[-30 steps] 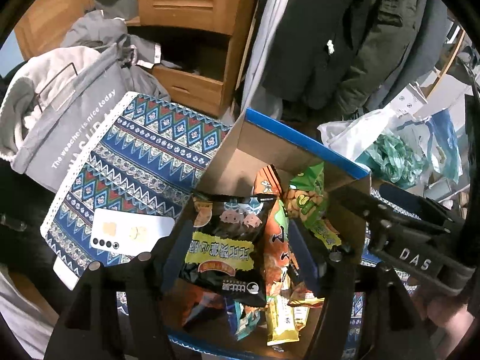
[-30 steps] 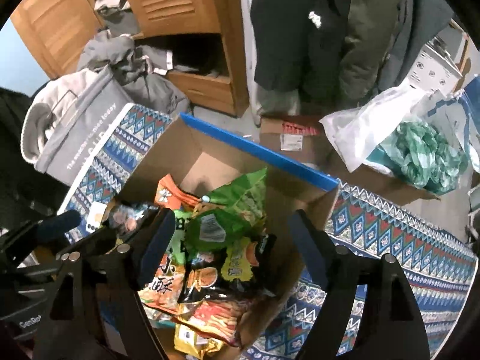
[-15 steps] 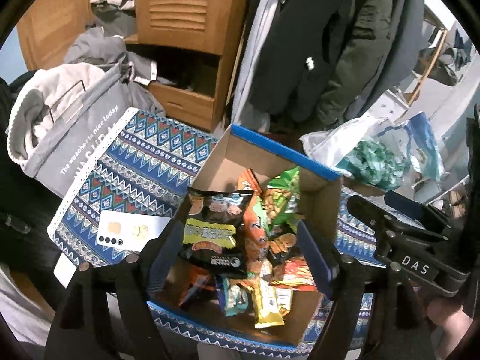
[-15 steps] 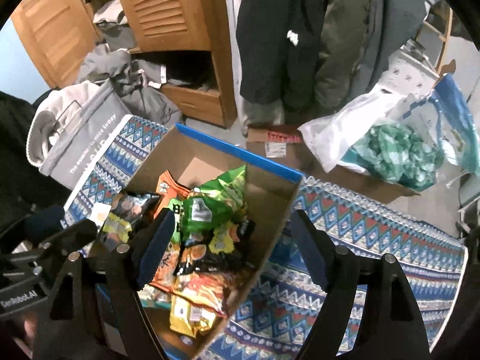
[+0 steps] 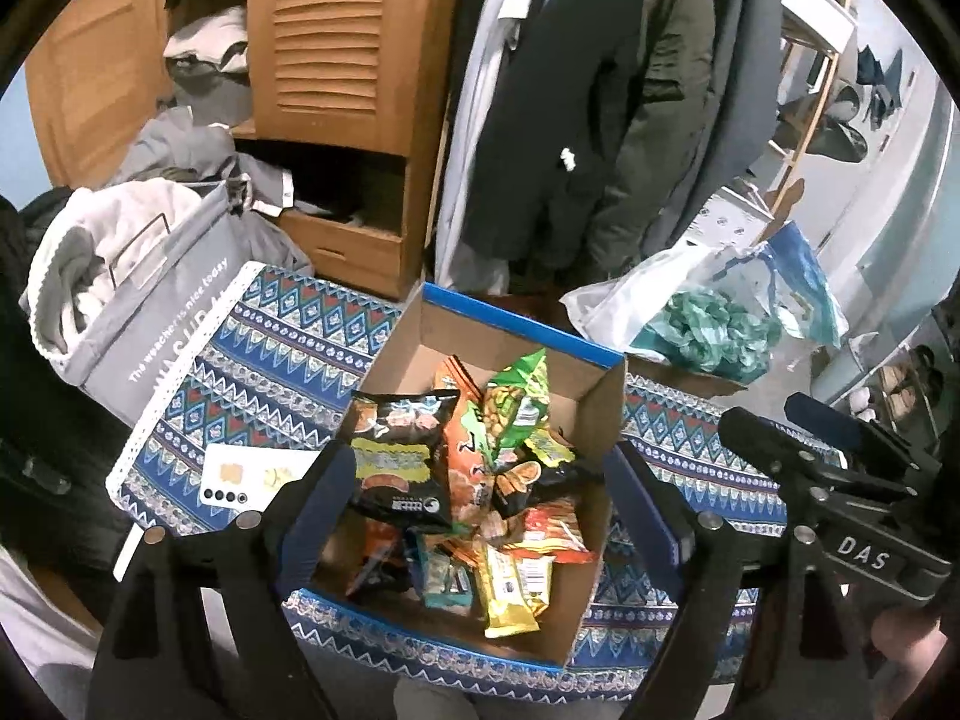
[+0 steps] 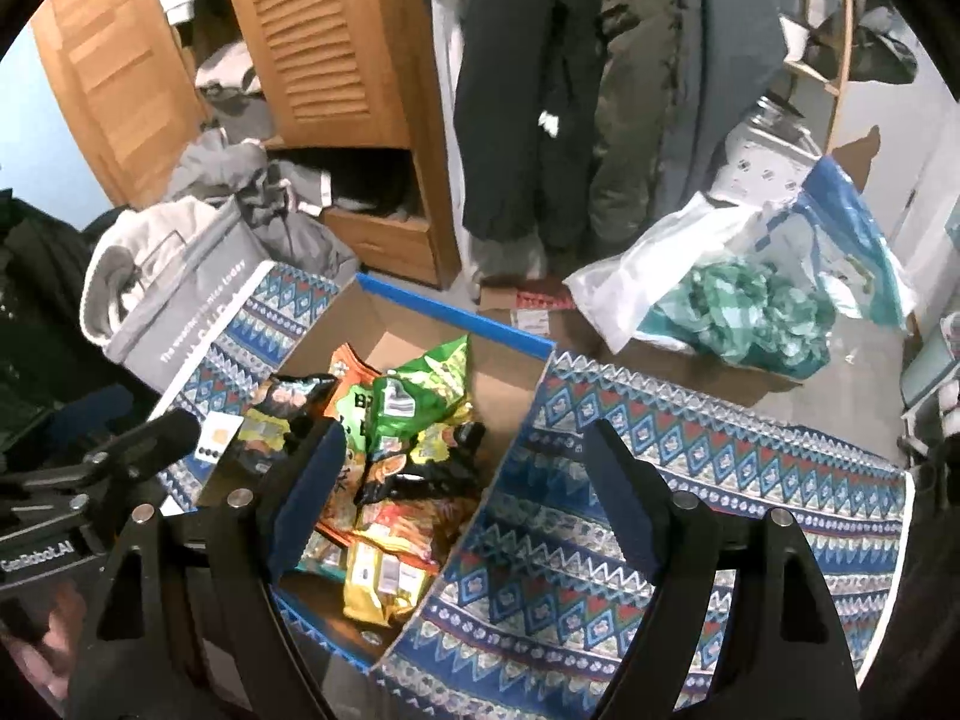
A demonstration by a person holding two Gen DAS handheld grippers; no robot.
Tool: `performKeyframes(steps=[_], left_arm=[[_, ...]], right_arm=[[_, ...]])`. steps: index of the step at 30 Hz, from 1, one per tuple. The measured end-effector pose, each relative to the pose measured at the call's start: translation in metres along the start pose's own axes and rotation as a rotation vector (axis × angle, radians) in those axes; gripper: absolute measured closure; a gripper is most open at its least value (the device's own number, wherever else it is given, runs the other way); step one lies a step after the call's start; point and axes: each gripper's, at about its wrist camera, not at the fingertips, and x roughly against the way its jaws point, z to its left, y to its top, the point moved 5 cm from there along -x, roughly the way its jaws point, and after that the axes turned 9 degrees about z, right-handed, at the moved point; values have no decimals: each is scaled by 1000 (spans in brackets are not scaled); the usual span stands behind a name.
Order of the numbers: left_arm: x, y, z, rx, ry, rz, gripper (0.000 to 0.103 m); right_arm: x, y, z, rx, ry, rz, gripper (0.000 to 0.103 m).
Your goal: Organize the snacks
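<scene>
Below my left gripper (image 5: 483,507) sits the cardboard box (image 5: 600,420) on the patterned cloth (image 5: 264,360), crammed with snack packets — black bag (image 5: 399,456) upright at its left side, green bag (image 5: 519,399) behind. My left jaws are spreading apart with nothing pinched; the right gripper (image 6: 459,480) hangs released over the box's right wall. That white card (image 5: 255,477) beside the box might be a phone.

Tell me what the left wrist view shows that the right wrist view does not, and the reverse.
Only the left wrist view: the right claw from the side, marked DAS.

Only the right wrist view: the left claw from the side, and the cloth's far right end.

Both: the box full of snacks, the black bag, the green bag, the white card.
</scene>
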Motion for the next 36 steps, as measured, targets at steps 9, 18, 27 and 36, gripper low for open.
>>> performKeyframes(steps=[9, 18, 27, 36], left_arm=[[10, -6, -22, -73, 30, -13, 11], [18, -9, -38, -99, 50, -37, 11], [19, -11, -55, -131, 45, -35, 11], [14, -13, -55, -118, 44, -17, 11]], right_arm=[[26, -17, -7, -2, 24, -41, 22], [41, -23, -16, 0, 15, -81, 22], [39, -27, -33, -31, 25, -68, 22], [38, -30, -40, -43, 27, -61, 22]])
